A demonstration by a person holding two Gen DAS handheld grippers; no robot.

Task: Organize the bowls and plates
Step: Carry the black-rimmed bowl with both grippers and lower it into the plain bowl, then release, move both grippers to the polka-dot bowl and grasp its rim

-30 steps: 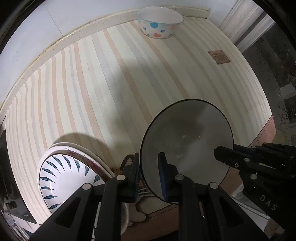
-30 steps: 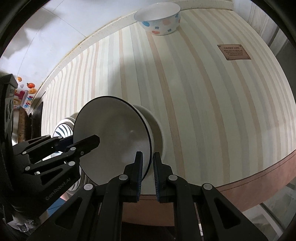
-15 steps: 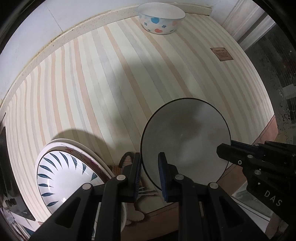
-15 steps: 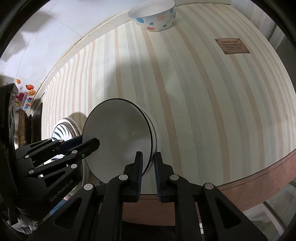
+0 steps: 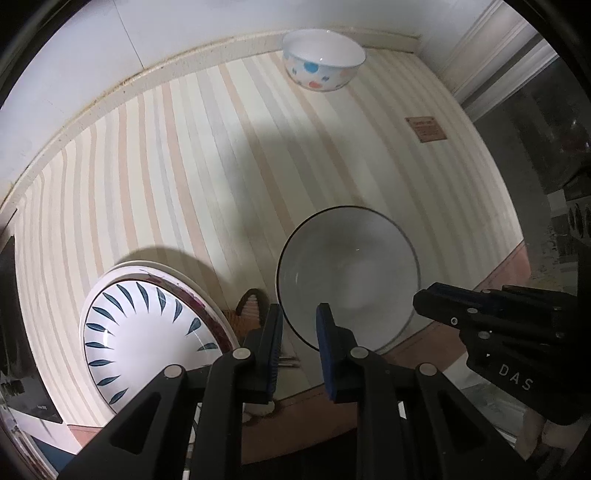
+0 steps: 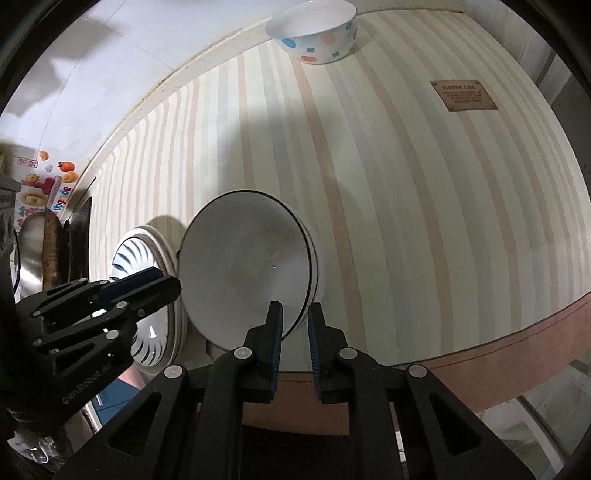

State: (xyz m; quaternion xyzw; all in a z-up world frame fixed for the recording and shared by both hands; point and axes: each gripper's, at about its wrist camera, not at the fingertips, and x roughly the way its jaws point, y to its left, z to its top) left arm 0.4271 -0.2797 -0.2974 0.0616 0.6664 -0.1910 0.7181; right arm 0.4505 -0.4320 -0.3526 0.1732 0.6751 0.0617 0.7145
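A white bowl with a dark rim (image 5: 349,273) is held above the striped table near its front edge. My left gripper (image 5: 299,325) is shut on its near-left rim. My right gripper (image 6: 295,317) is shut on its near-right rim; the bowl also shows in the right wrist view (image 6: 247,273). A stack of plates, the top one white with blue leaf marks (image 5: 147,332), lies at the front left and shows in the right wrist view (image 6: 147,254) behind the left gripper. A white bowl with coloured spots (image 5: 323,59) stands at the far edge; it also shows in the right wrist view (image 6: 314,33).
The striped tablecloth (image 5: 184,166) carries a brown label (image 5: 424,128) at the right. A white wall runs behind the table. A brown table edge (image 6: 517,332) lies at the front. Dark appliances stand at the far right.
The held bowl has tipped from nearly upright on edge toward level, so its inside now faces up more. Both grippers have kept their grip and pulled back slightly.
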